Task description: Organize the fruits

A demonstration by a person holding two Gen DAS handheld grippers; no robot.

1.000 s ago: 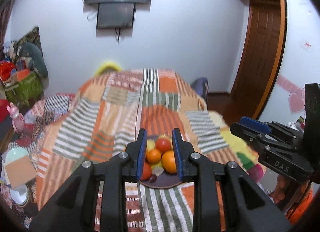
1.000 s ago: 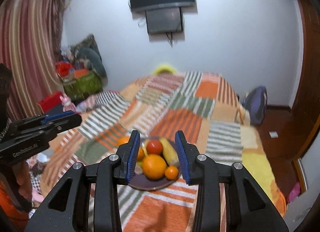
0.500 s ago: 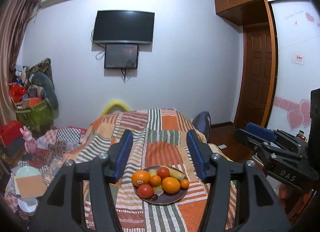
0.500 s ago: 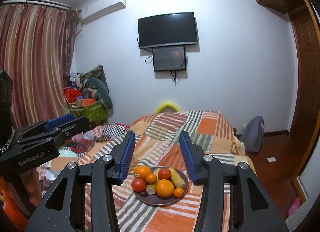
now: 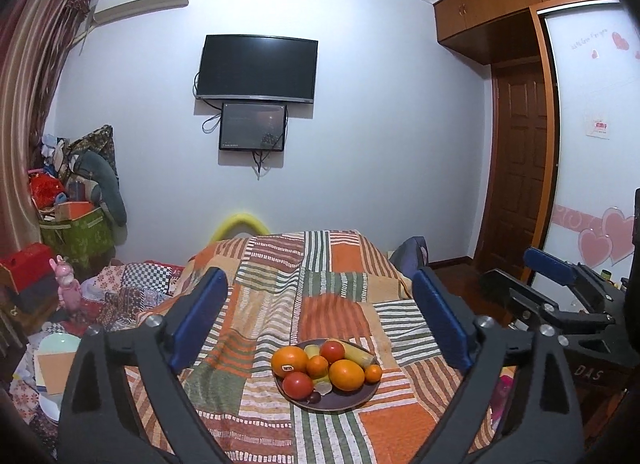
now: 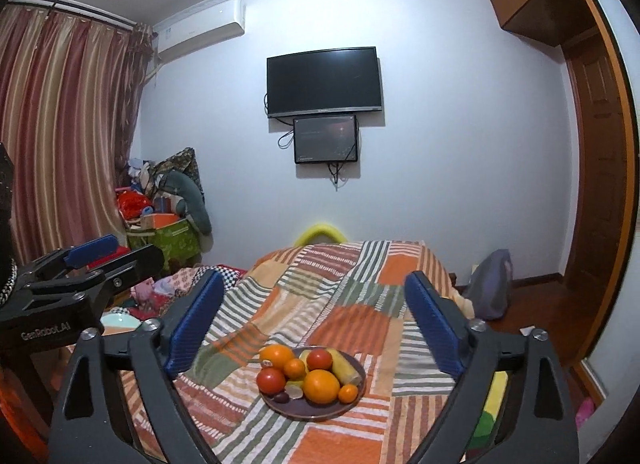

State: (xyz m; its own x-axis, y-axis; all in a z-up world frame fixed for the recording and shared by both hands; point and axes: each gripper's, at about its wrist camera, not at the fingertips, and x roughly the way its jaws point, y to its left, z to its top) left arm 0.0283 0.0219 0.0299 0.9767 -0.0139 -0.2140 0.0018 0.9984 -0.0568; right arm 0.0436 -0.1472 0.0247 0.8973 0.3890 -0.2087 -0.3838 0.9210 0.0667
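Observation:
A dark round plate sits on a striped patchwork bedspread. It holds oranges, red tomatoes, a yellow corn cob, a small tangerine and a dark plum. My left gripper is wide open and empty, held back above the plate. My right gripper is also wide open and empty. Each gripper shows at the edge of the other's view: the right one, the left one.
A wall TV with a smaller screen below hangs ahead. Clutter and a green box stand left of the bed, with bowls on the floor. A wooden door and wardrobe are at right. A grey bag lies by the bed.
Both grippers have opened from nearly shut to wide open. Both have pulled back and tilted up, so the plate looks lower and farther and more of the room shows.

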